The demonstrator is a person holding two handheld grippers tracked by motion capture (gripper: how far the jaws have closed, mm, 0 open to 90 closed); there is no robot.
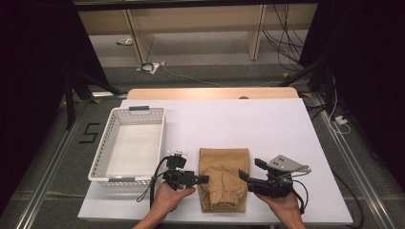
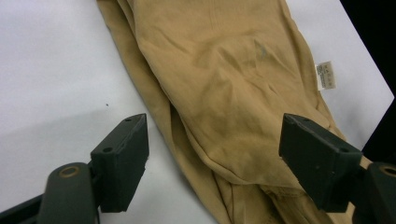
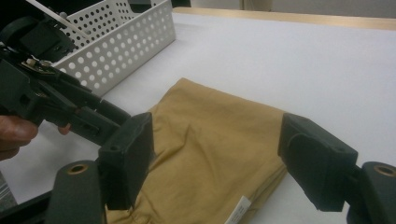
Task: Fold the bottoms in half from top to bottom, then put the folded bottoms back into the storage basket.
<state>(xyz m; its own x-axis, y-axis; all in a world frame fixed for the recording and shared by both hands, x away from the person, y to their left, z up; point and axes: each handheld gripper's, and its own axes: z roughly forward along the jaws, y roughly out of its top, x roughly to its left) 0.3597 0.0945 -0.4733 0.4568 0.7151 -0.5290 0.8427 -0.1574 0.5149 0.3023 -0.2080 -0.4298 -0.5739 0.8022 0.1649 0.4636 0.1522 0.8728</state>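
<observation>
Trousers [image 1: 223, 179] folded, tan, flat on counter [image 1: 267, 129] at 6 o'clock, near front edge. Basket [image 1: 129, 145] at 9 o'clock of them, apart. Left gripper [image 1: 203, 179] at their left edge, jaws spread, gripping nothing. Right gripper [image 1: 247, 171] at right edge, jaws spread too. Risk: pinching top layer only, so fold opens on lift; uneven lift drags cloth off front edge.

Overhead forward-down (tool cameras close)
</observation>
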